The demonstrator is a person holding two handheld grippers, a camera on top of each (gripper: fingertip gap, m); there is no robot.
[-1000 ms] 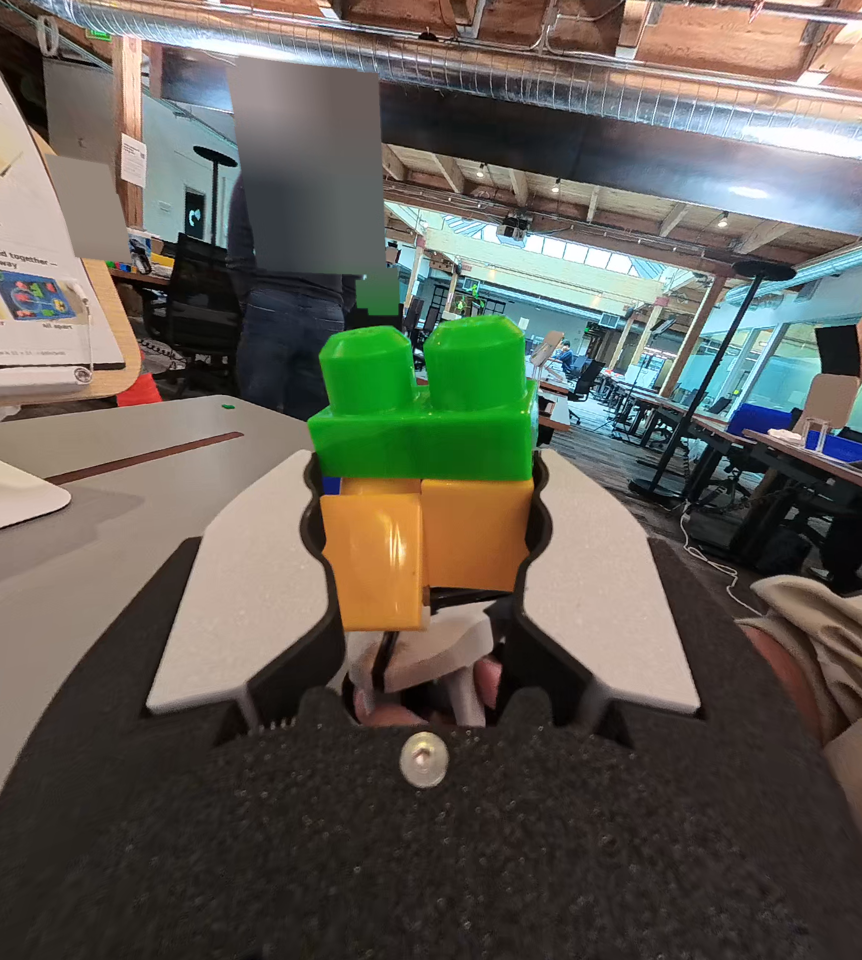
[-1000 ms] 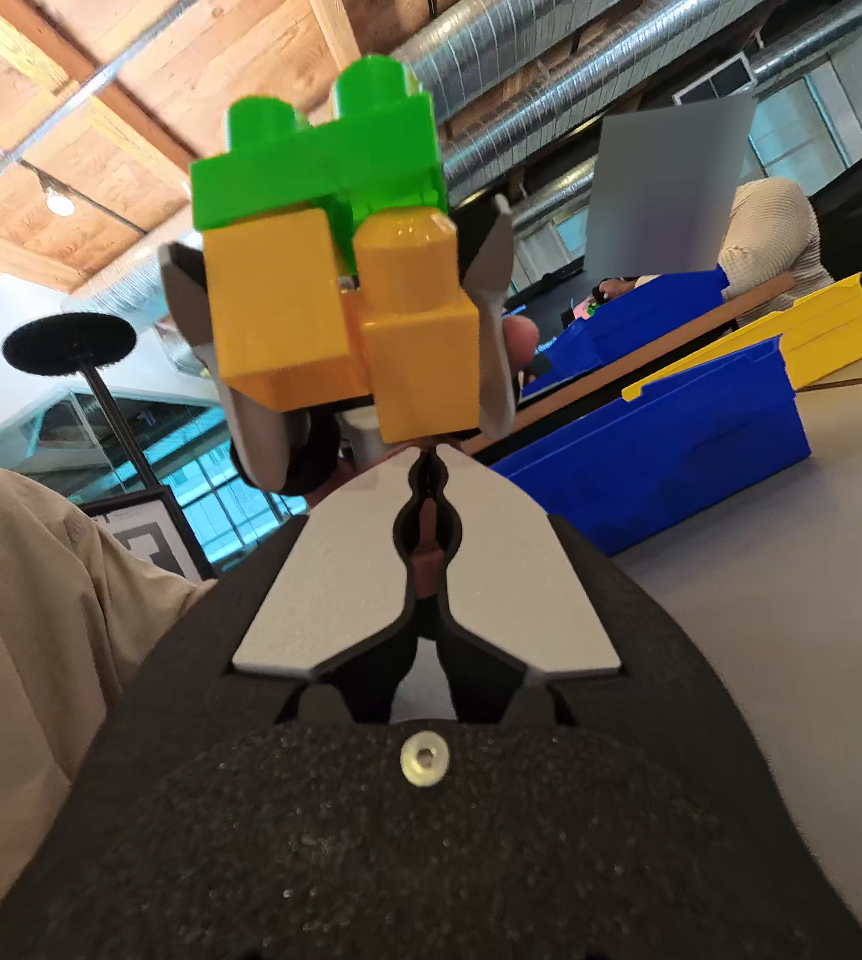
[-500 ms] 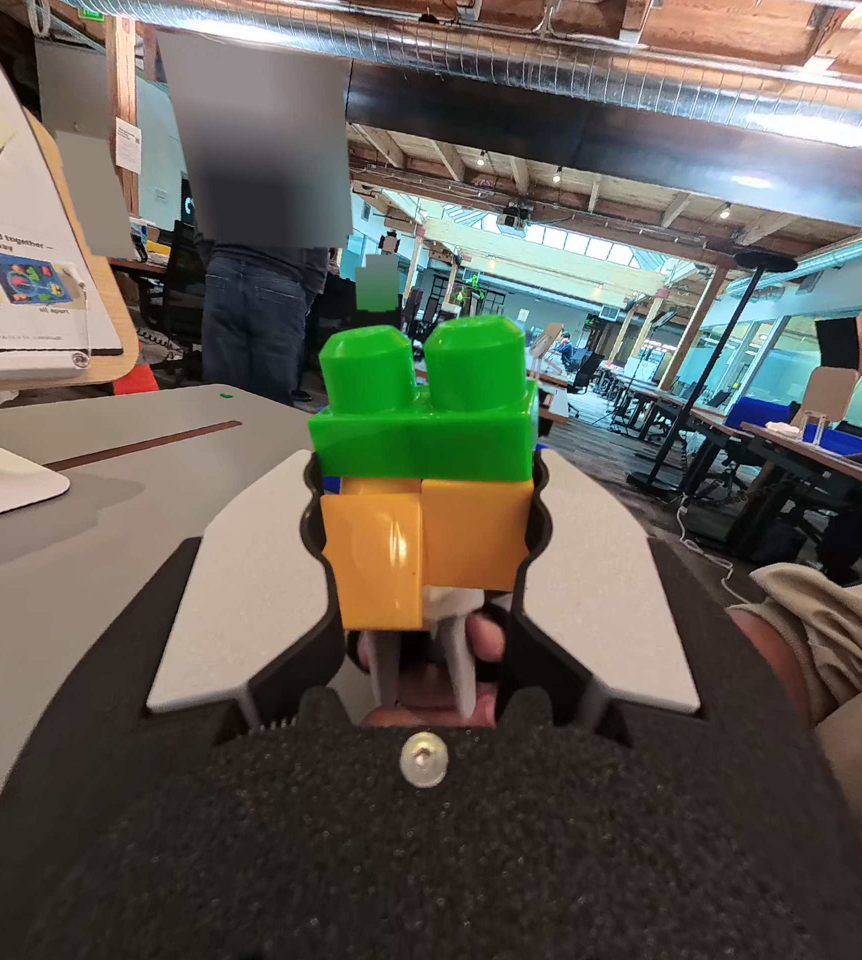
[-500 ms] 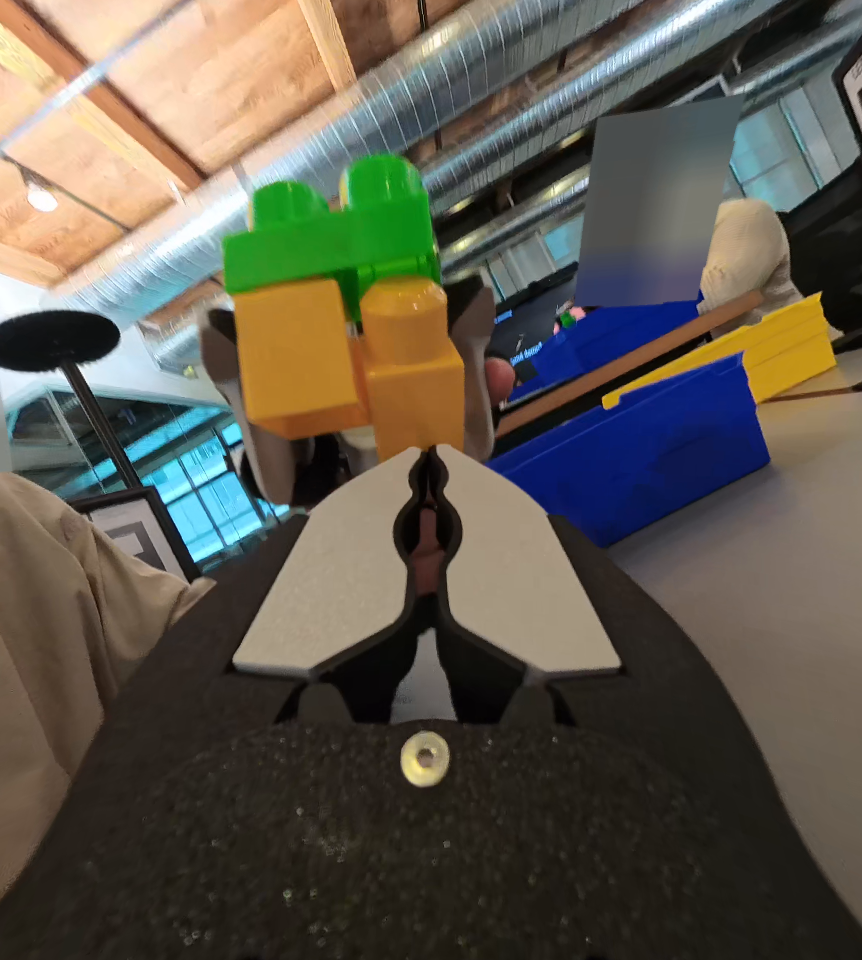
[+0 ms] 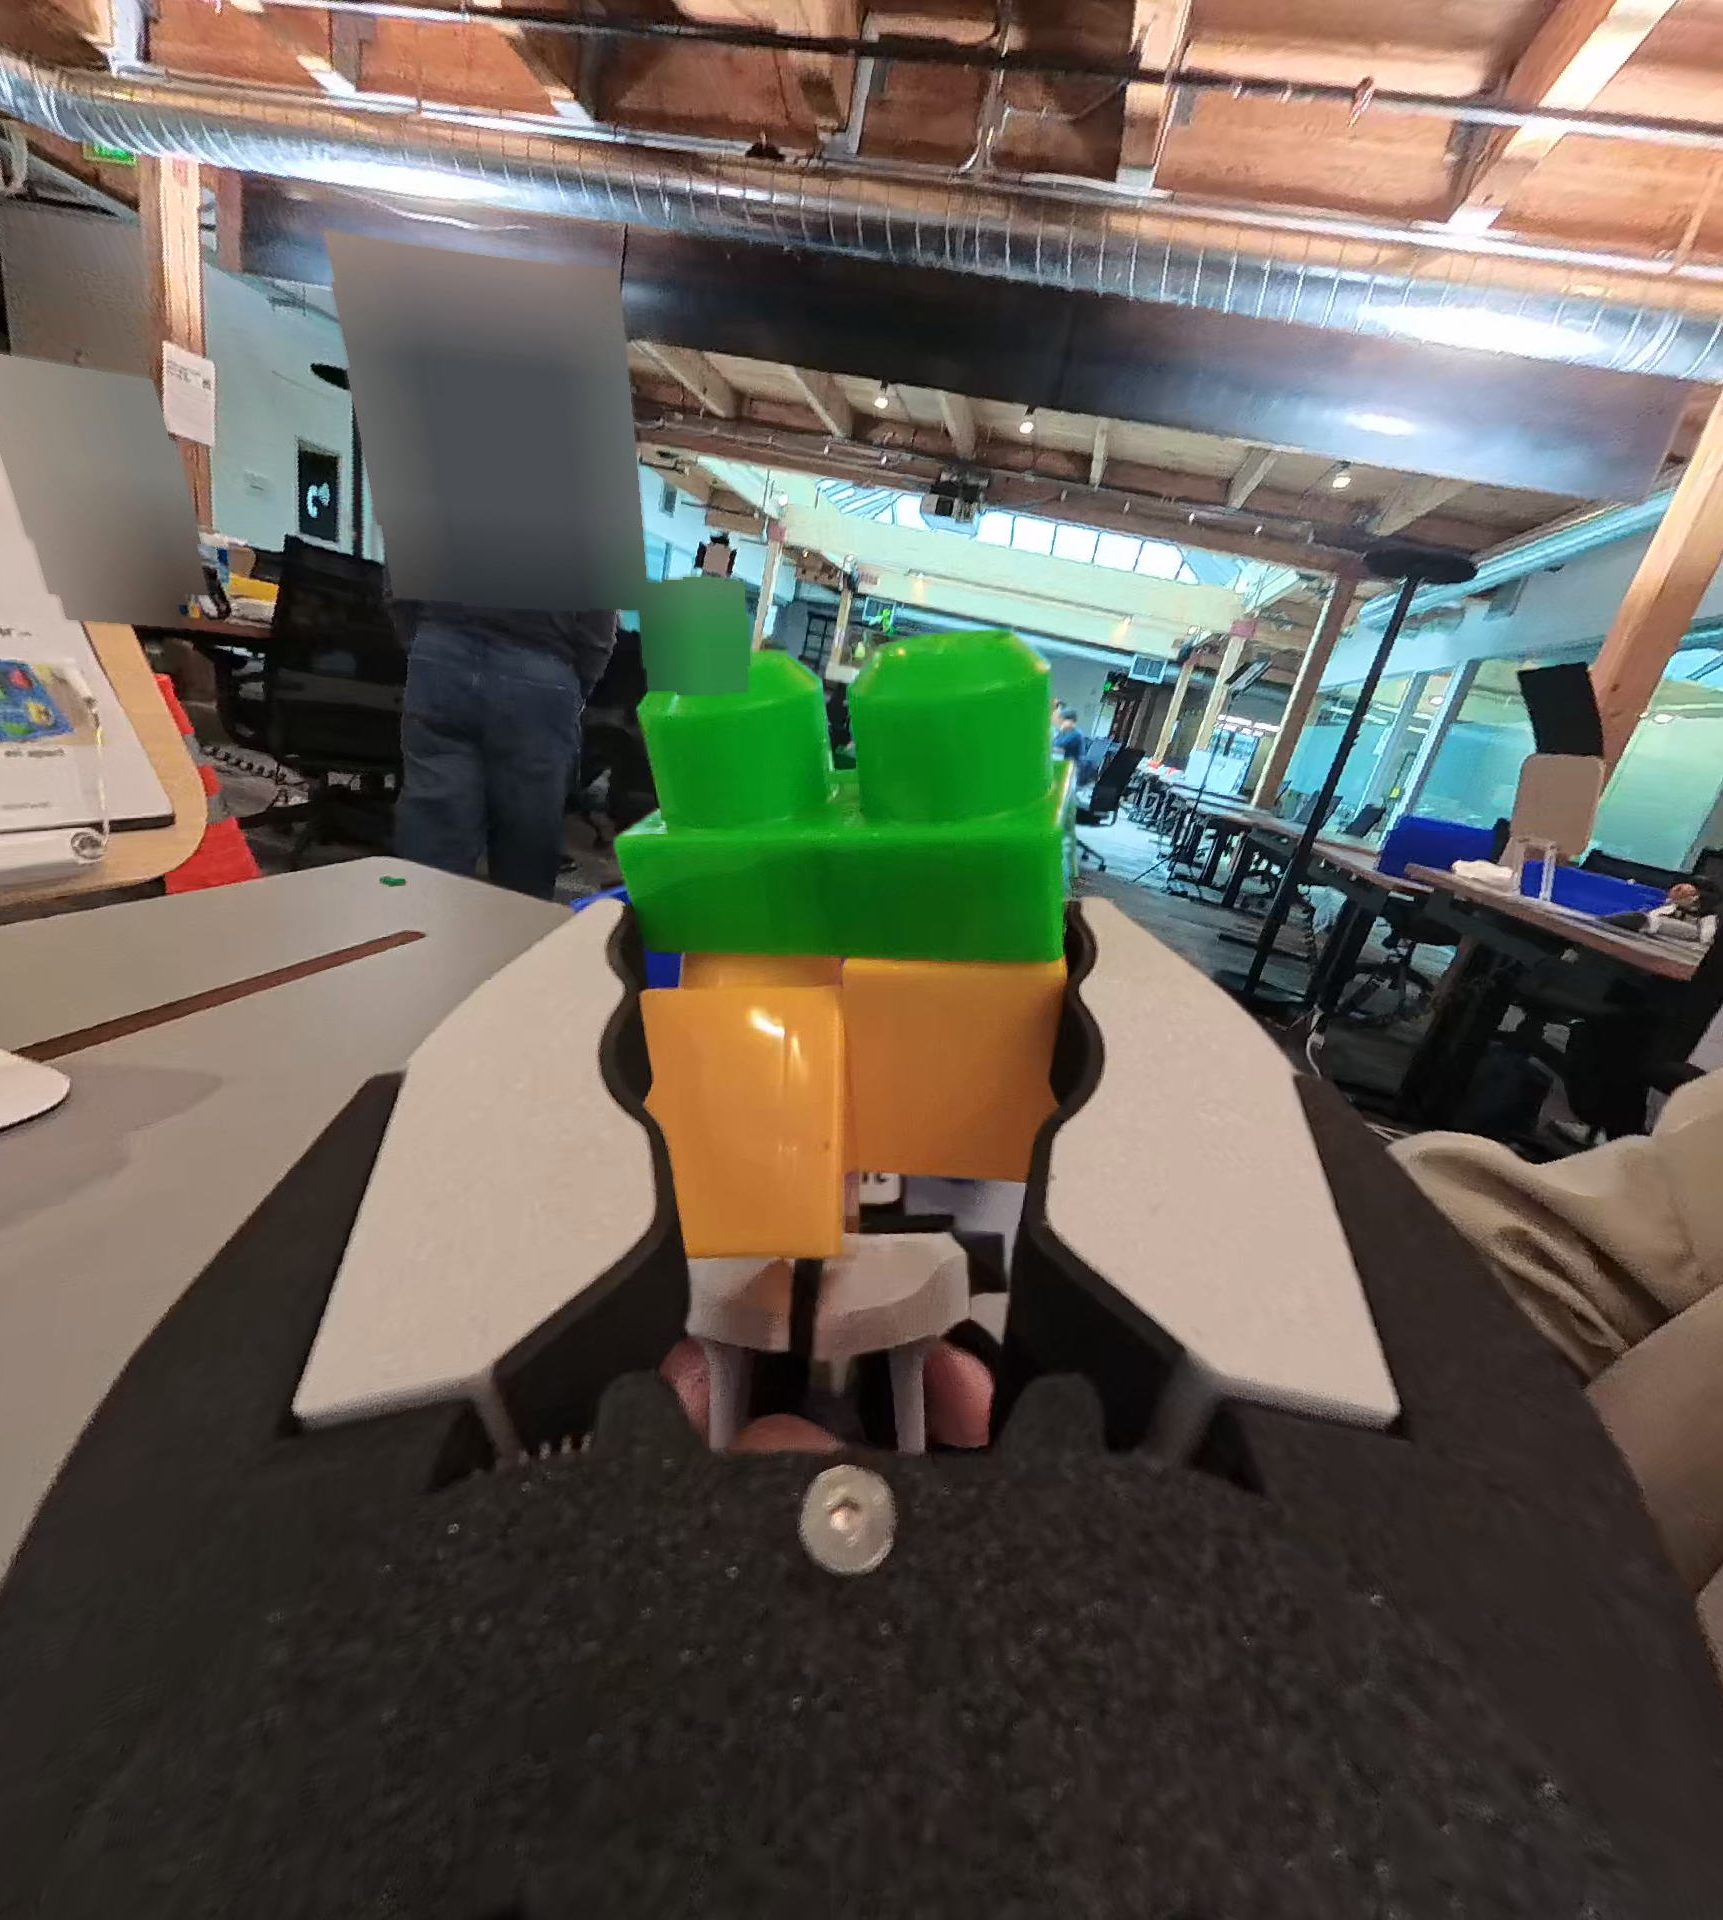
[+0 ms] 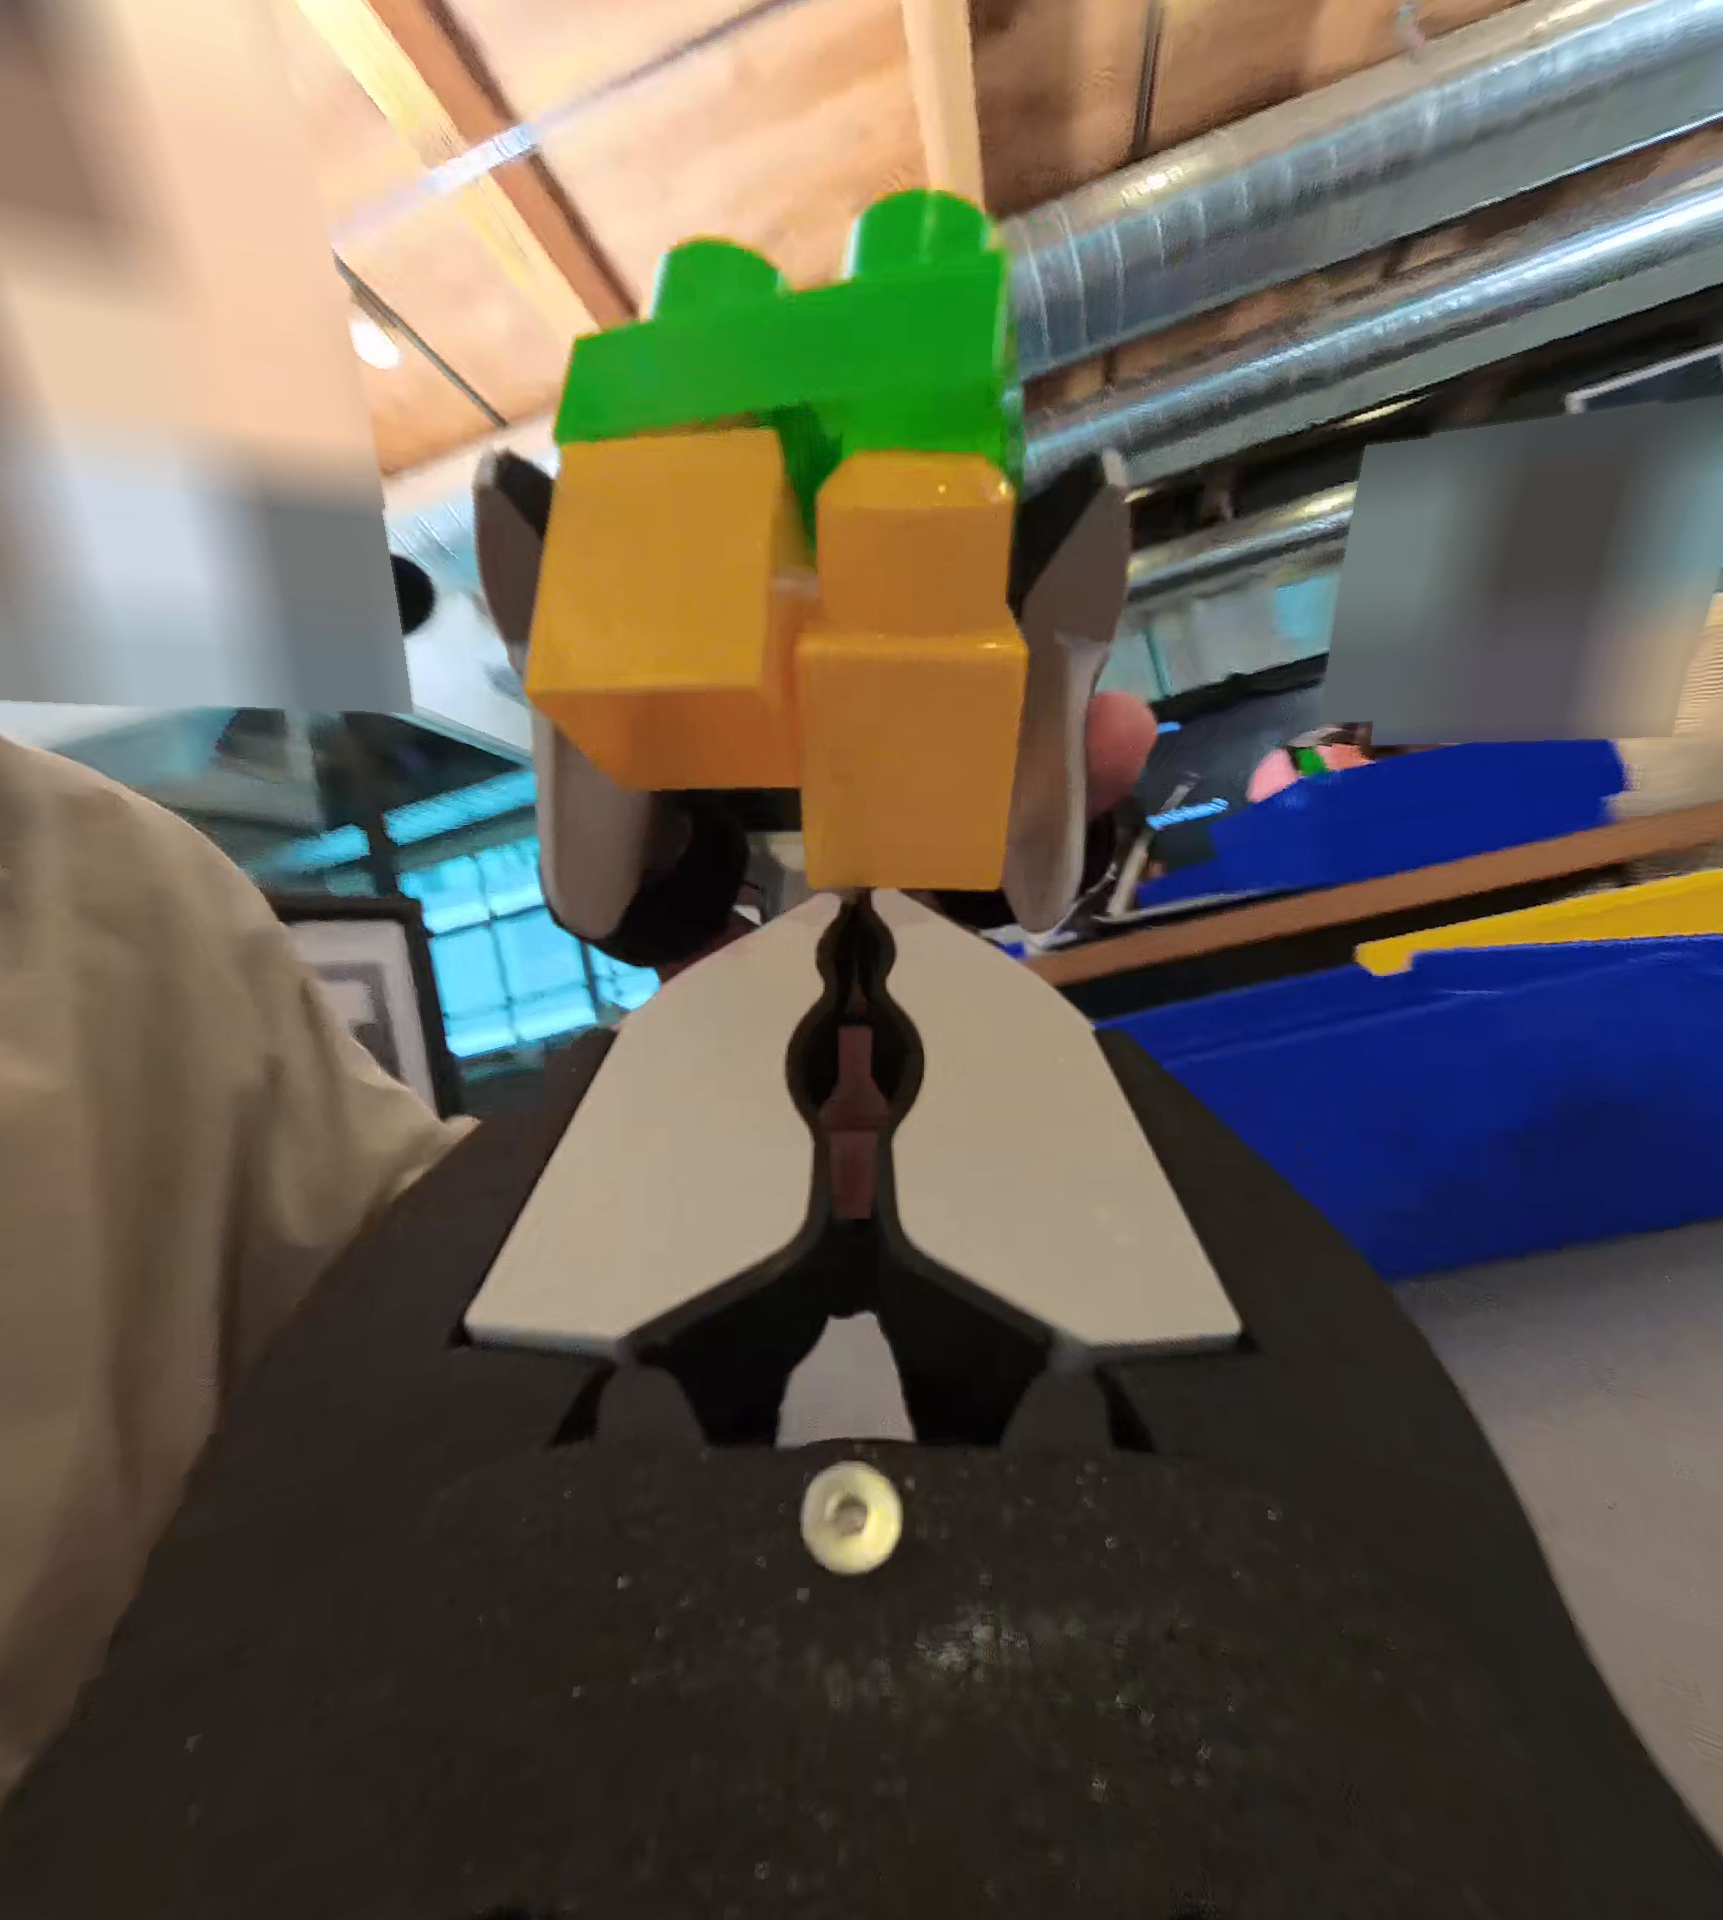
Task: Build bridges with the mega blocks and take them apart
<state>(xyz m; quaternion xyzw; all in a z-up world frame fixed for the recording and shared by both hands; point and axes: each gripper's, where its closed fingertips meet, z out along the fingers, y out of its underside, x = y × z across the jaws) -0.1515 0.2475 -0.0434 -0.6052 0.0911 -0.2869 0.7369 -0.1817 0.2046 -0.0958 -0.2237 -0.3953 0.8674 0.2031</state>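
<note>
- The grey table (image 5: 140, 1049) lies well below the action; the small bridge of chunky plastic blocks is held up in the air, clear of it, with two blue plastic bins (image 6: 1522, 1101) and a yellow bin (image 6: 1667, 914) standing on the far side in the right wrist view.
- The left gripper (image 5: 852, 1049) is spread about a block-pair wide and clamps the bridge, its grey fingers (image 5: 514, 1132) pressing the outer sides of the two yellow-orange leg blocks (image 5: 940, 1070), just under the green two-stud top block (image 5: 846, 831) that spans them.
- The right gripper (image 6: 862, 935) is fully closed on nothing; its tips sit just below the nearer yellow-orange leg, touching or nearly so, which the blur leaves unclear.
- Judged from this, the step is taking the bridge apart, and all three blocks are still joined.
- To do it well, the right gripper would need to part its fingers wide enough for one leg, take that leg by its flat sides, and pull straight down along the stud, not twist.
- The left grip squeezes both legs, so it may fight the pull; a hold on the green block would free them.
- A crooked pull could flick a leg loose and drop it.
</note>
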